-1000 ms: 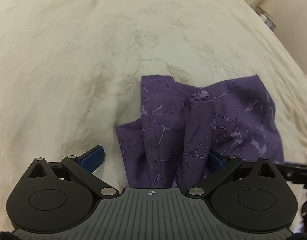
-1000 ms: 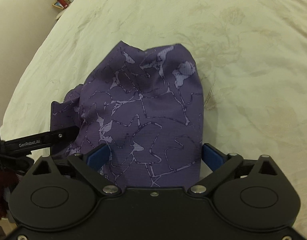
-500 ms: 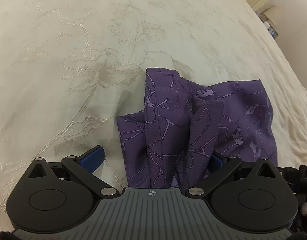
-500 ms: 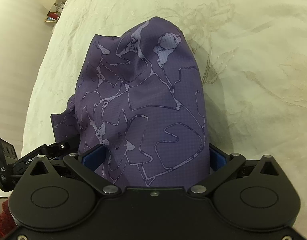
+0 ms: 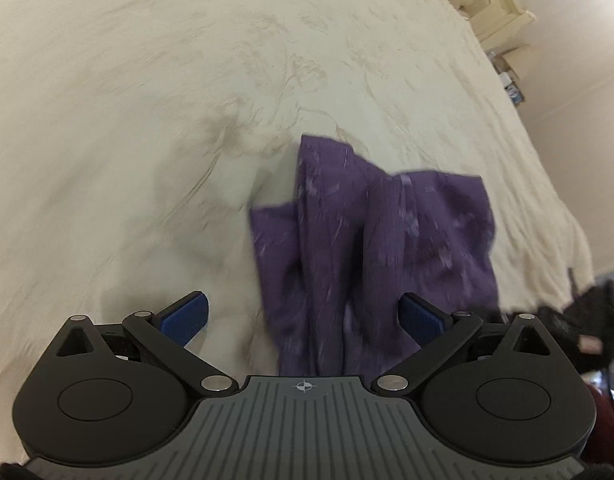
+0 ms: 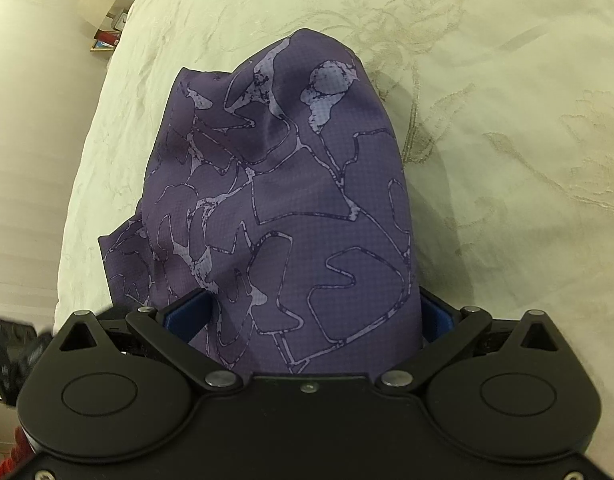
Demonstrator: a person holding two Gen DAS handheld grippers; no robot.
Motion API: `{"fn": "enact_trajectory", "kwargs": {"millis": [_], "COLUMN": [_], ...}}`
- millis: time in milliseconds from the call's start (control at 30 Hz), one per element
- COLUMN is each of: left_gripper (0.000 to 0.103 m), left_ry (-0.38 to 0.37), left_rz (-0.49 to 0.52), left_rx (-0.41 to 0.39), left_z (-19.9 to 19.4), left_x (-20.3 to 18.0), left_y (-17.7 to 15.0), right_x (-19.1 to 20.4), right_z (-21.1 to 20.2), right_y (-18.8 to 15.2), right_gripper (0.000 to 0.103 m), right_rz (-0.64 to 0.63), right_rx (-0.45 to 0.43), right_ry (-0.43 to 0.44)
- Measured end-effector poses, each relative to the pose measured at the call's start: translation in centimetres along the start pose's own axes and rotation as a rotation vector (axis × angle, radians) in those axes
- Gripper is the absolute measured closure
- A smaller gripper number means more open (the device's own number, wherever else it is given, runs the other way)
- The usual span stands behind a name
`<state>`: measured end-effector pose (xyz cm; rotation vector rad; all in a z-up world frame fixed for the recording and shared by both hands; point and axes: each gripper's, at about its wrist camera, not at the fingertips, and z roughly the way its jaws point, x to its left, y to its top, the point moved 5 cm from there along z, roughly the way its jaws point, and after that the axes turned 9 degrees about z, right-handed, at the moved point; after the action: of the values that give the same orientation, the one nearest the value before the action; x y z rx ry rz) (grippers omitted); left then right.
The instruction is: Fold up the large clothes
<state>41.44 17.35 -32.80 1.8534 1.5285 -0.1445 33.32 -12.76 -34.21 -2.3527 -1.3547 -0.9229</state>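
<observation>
Purple garment: lying bunched on bed; left claw and right claw both spread, straddling it.

No readable text, brand or number shows in either view. The only sign is a small crosshair mark printed on the grey ribbed housing of the left gripper, centred on the housing's top edge. Past the bedspread's far left corner, the small items on the floor are too tiny and blurred to read.
</observation>
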Motion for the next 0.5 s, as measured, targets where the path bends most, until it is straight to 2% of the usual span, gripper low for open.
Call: {"fn": "enact_trajectory", "kwargs": {"millis": [233, 333, 500], "left_gripper": [0.0, 0.0, 0.0], "left_ry": [-0.11, -0.161, -0.193], "left_rz": [-0.056, -0.058, -0.034], "left_rx": [0.081, 0.108, 0.149], "left_z": [-1.4, -0.6, 1.9], "left_x": [-0.4, -1.5, -3.1], "left_y": [-4.3, -5.5, -6.4], "right_x": [-0.2, 0.0, 0.2], "right_z": [0.1, 0.1, 0.1], "right_y": [0.1, 0.0, 0.0], "right_gripper": [0.0, 0.0, 0.0], "right_rz": [0.007, 0.005, -0.002], "right_rx": [0.004, 0.006, 0.008], "right_ry": [0.004, -0.003, -0.004]}}
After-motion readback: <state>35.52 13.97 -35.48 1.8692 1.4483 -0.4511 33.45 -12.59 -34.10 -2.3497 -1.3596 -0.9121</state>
